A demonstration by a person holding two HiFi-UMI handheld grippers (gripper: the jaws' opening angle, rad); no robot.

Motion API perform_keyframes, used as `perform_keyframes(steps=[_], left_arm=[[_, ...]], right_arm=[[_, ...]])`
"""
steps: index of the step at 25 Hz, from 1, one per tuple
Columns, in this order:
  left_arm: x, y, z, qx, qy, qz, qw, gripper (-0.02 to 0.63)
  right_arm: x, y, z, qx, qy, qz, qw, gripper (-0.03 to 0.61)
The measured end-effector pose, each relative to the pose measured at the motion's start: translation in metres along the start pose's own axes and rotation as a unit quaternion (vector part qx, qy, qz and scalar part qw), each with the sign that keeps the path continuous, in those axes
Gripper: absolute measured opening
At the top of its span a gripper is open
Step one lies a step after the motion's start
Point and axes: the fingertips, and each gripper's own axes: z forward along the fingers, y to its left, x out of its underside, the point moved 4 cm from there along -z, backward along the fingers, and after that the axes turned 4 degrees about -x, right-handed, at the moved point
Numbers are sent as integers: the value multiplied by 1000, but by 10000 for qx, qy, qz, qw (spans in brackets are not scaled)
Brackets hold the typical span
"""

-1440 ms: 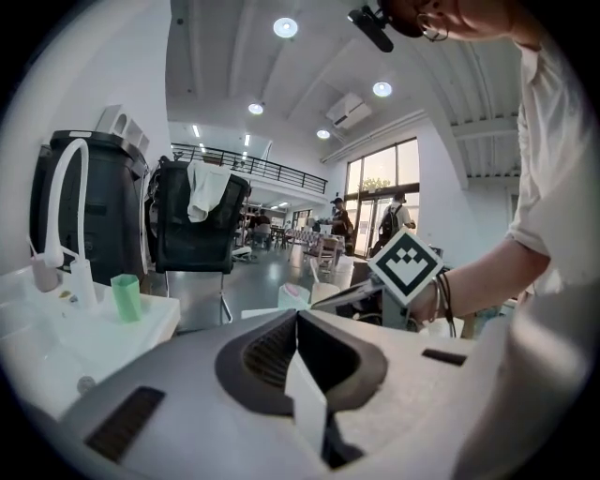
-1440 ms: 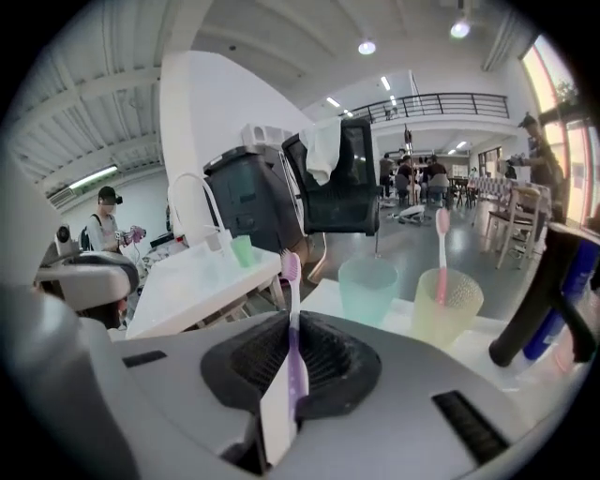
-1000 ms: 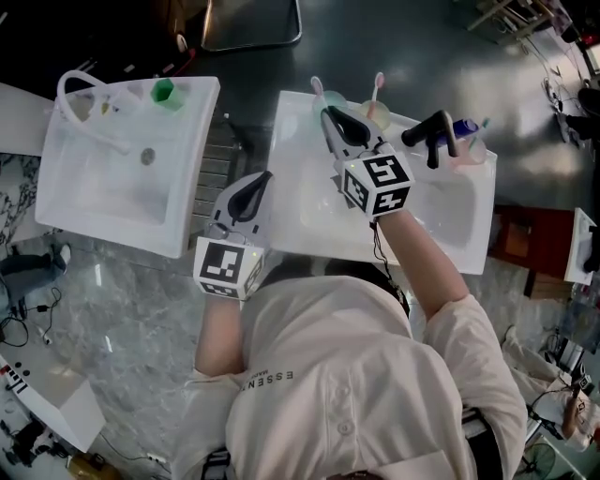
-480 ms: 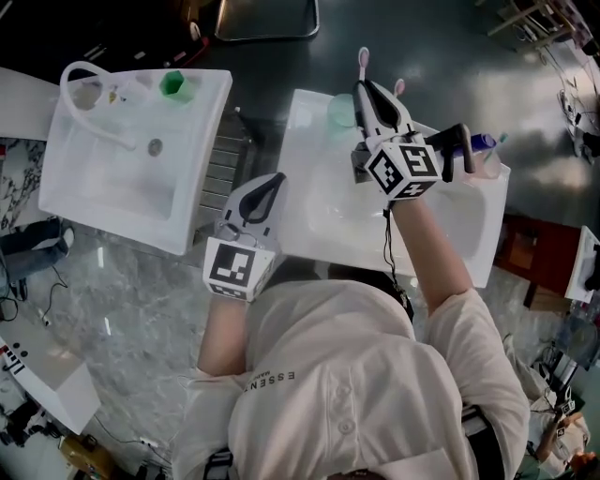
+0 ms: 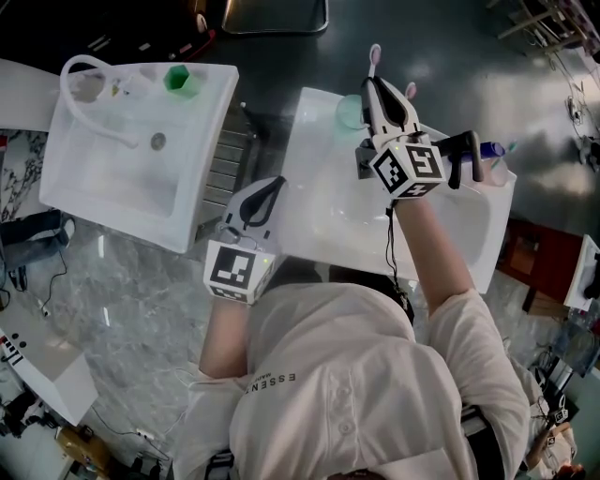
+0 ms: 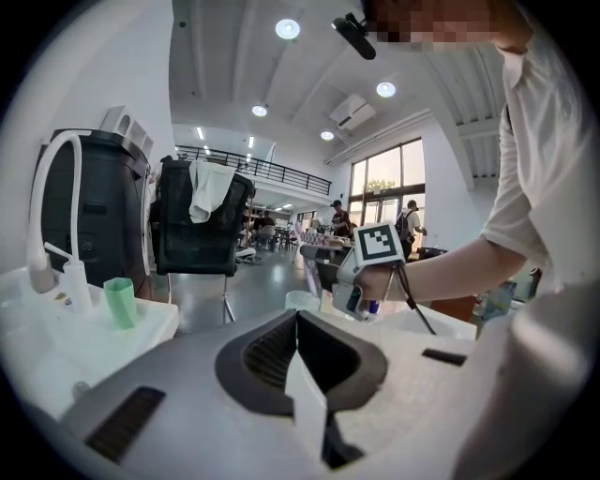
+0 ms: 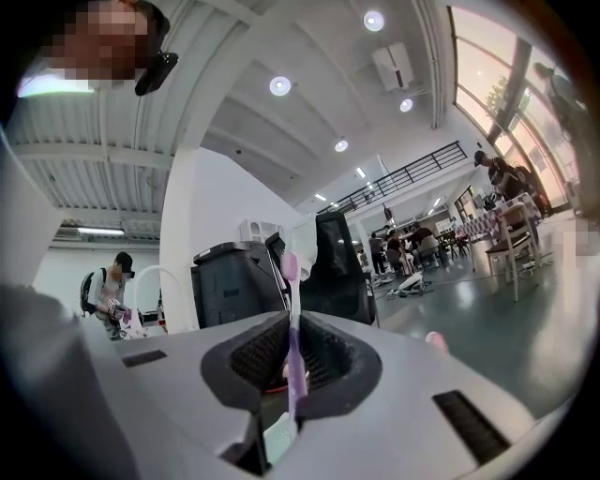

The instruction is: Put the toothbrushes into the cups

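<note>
standing at a white sink [image 5: 328, 211] on a dark floor [image 5: 281, 56], teal cup [image 5: 348, 112] on its back rim, my right tongs [image 5: 380, 89] clamping a pink-headed toothbrush [image 5: 374, 56] just beside it, left tongs [image 5: 270, 185] closed, empty

I see a glossy dark grey floor [image 5: 281, 66] beyond the white washbasin counter's [image 5: 309, 234] far edge, round recessed ceiling lights [image 6: 288, 28], tall glazed windows [image 6: 386, 192], and a black chair on metal legs [image 6: 192, 230].
</note>
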Motion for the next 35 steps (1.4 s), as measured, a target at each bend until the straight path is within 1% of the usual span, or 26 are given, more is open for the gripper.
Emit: perform_keyframes(steps=[3, 5, 8, 9, 10, 12, 13, 19, 22, 25, 27, 29, 30, 35], left_arm=[[4, 0, 1, -25, 35, -37, 10000, 2], [6, -1, 1, -41, 60, -53, 10000, 2], [5, -3, 1, -7, 44, -43, 10000, 2], [4, -4, 1, 5, 45, -43, 10000, 2], [3, -4, 1, 17, 43, -54, 10000, 2], [2, -5, 2, 63, 17, -77, 9999, 2], [2, -6, 3, 92, 4, -77, 9999, 2], [0, -15, 1, 214, -36, 1, 9998, 2], [-5, -17, 1, 275, -105, 78, 9995, 2], [-13, -20, 0, 345, -213, 186, 9990, 2], [-20, -22, -1, 401, -305, 285, 9983, 2], [-28, -24, 0, 446, -388, 366, 9976, 2], [-31, -25, 0, 468, -416, 395, 9973, 2], [-50, -37, 7, 675, -562, 624, 9942, 2]], right_arm=[[15, -2, 1, 67, 232, -60, 9997, 46], [21, -1, -1, 99, 376, -190, 9991, 46], [30, 1, -7, 117, 765, -418, 9961, 47], [32, 1, -9, 145, 876, -449, 9950, 50], [33, 1, -11, 175, 924, -460, 9945, 74], [32, 0, -17, 202, 907, -447, 9947, 123], [32, 1, -19, 202, 906, -445, 9947, 132], [35, 3, -34, 211, 986, -375, 9942, 136], [28, 6, -43, 273, 935, -358, 9946, 135], [17, 14, -57, 192, 852, -306, 9957, 135], [6, 20, -69, 102, 775, -312, 9965, 128], [-5, 26, -83, 84, 689, -416, 9967, 69], [-10, 28, -90, 105, 656, -504, 9965, 50], [-31, 32, -127, 250, 492, -890, 9945, 20]])
